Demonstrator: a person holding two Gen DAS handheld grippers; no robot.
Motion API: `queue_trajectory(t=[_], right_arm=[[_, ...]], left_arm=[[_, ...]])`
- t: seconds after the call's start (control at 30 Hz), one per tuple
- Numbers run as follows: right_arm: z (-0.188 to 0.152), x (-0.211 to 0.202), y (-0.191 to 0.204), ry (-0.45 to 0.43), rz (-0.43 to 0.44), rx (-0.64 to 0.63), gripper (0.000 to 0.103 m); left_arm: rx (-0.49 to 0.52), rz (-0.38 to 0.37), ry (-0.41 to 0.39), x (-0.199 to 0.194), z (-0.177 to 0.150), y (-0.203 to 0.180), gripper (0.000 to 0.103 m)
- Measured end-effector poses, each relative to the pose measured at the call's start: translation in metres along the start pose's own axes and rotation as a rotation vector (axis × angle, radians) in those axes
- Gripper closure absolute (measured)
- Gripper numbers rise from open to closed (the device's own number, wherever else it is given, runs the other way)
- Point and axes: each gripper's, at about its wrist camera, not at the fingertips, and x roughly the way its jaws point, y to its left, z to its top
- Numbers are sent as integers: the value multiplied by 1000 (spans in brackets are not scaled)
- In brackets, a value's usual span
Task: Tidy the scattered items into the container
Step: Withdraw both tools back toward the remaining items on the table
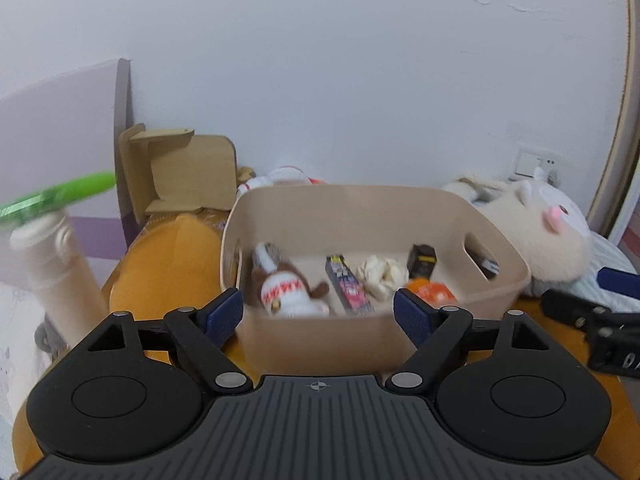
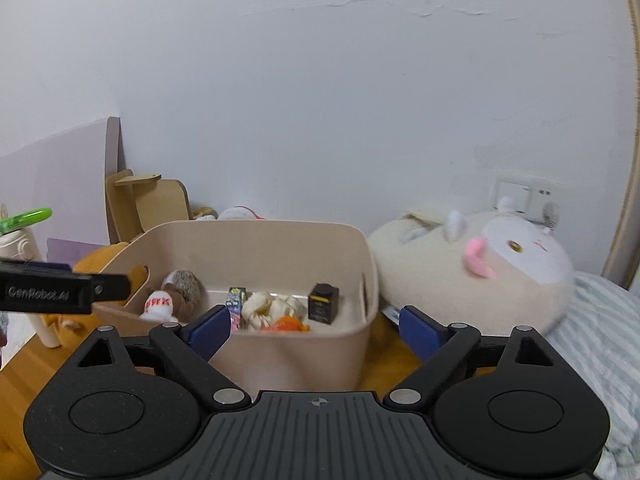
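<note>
A beige plastic bin [image 1: 320, 344] stands on the orange surface, also in the right wrist view [image 2: 280, 360]. Inside lie a small plush toy [image 1: 284, 292], a dark printed tube [image 1: 348, 290], a crumpled white paper [image 1: 380, 274], a small black box [image 1: 422, 260] and an orange packet [image 1: 432, 292]. My left gripper [image 1: 320, 314] is open and empty, just in front of the bin's near wall. My right gripper [image 2: 316, 330] is open and empty at the bin's near right corner. The left gripper's body [image 2: 60, 292] shows at the left edge of the right wrist view.
A large cream hamster plush [image 2: 480, 276] lies right of the bin on a striped pillow [image 2: 600, 340]. A cream bottle with a green lid [image 1: 52, 264] stands at the left. A wooden stand [image 1: 180, 172] leans at the wall behind.
</note>
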Motion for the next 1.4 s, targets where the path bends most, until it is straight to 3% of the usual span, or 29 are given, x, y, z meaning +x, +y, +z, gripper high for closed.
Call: queue_trajectory(t=[0.1, 0.27, 0.53, 0.77, 1.23, 1.4], right_arm=[[-14, -18, -5, -11, -19, 12, 0], [-45, -34, -13, 3, -75, 15, 0], [-92, -33, -33, 114, -86, 85, 0], [-110, -27, -37, 159, -86, 98, 0], [-119, -9, -40, 200, -75, 109, 0], [-121, -8, -42, 207, -77, 118, 0]], left_arm=[[13, -5, 10, -9, -22, -3, 19], [68, 2, 31, -15, -56, -14, 19], [75, 11, 135, 10, -97, -24, 19], [-43, 70, 209, 46, -103, -12, 19], [-123, 97, 174, 66, -89, -14, 19], [-139, 111, 197, 80, -88, -16, 17]])
